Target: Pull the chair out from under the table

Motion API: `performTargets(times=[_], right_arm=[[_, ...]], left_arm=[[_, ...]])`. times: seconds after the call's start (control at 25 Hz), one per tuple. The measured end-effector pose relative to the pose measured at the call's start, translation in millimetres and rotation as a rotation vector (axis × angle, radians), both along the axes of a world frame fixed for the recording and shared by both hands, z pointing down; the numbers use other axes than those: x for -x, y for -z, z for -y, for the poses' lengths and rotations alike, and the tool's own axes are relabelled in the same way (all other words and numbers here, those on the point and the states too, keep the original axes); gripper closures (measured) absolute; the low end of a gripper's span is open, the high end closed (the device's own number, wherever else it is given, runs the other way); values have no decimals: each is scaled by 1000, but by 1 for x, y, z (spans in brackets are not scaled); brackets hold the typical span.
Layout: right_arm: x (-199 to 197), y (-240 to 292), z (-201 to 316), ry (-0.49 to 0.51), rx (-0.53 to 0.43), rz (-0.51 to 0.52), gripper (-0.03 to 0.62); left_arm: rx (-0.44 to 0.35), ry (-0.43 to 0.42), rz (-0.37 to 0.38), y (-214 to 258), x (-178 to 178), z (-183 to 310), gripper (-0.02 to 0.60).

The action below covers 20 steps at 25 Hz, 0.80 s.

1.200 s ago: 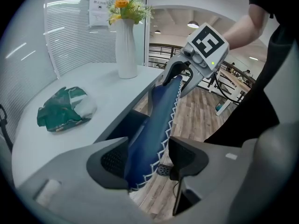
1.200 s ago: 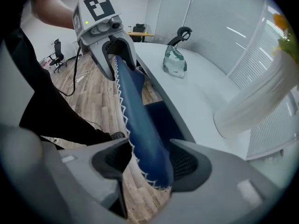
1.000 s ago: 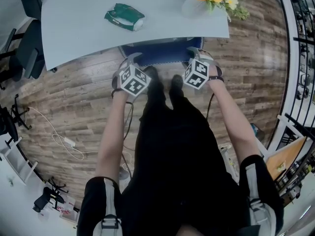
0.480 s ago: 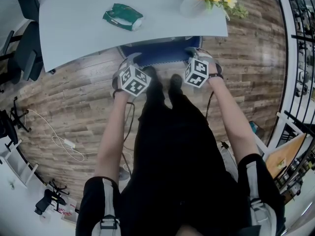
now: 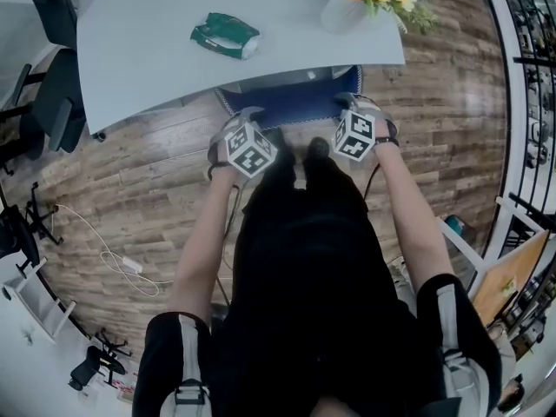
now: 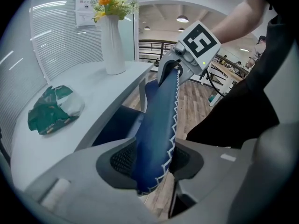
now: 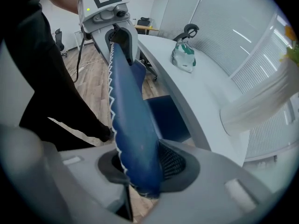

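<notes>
We face table (image 5: 148, 59). Chair (image 5: 287, 102) partly under its near edge, toward right. Packet (image 5: 224, 36) on table, left of chair; vase (image 5: 340, 9) on table's far right. Cable (image 5: 109, 254) on floor, near-left of table.

Office with desk chairs (image 5: 54, 102), blinds (image 6: 56, 36)

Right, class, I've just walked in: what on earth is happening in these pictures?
A person stands at a white table, a gripper in each hand. The left gripper and right gripper have just been closing and now clamp the top edge of the blue chair. The chair is tucked under the table, not yet pulled out.
</notes>
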State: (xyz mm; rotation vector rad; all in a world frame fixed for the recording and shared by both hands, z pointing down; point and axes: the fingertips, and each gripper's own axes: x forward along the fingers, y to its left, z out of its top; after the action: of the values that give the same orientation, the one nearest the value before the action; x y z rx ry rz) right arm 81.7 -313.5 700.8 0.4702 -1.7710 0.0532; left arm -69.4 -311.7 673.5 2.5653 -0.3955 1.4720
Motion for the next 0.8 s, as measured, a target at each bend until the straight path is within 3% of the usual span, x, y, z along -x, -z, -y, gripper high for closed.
performTargets(times=[0.28,0.8], right_arm=[[2,-10,-38,-16,44,-4,470],[1,-25,-80,60,94,-29,471]], left_arm=[[81,-78,11,-13,3,-45,403],[116,-108,49,-26,2,-86,403]])
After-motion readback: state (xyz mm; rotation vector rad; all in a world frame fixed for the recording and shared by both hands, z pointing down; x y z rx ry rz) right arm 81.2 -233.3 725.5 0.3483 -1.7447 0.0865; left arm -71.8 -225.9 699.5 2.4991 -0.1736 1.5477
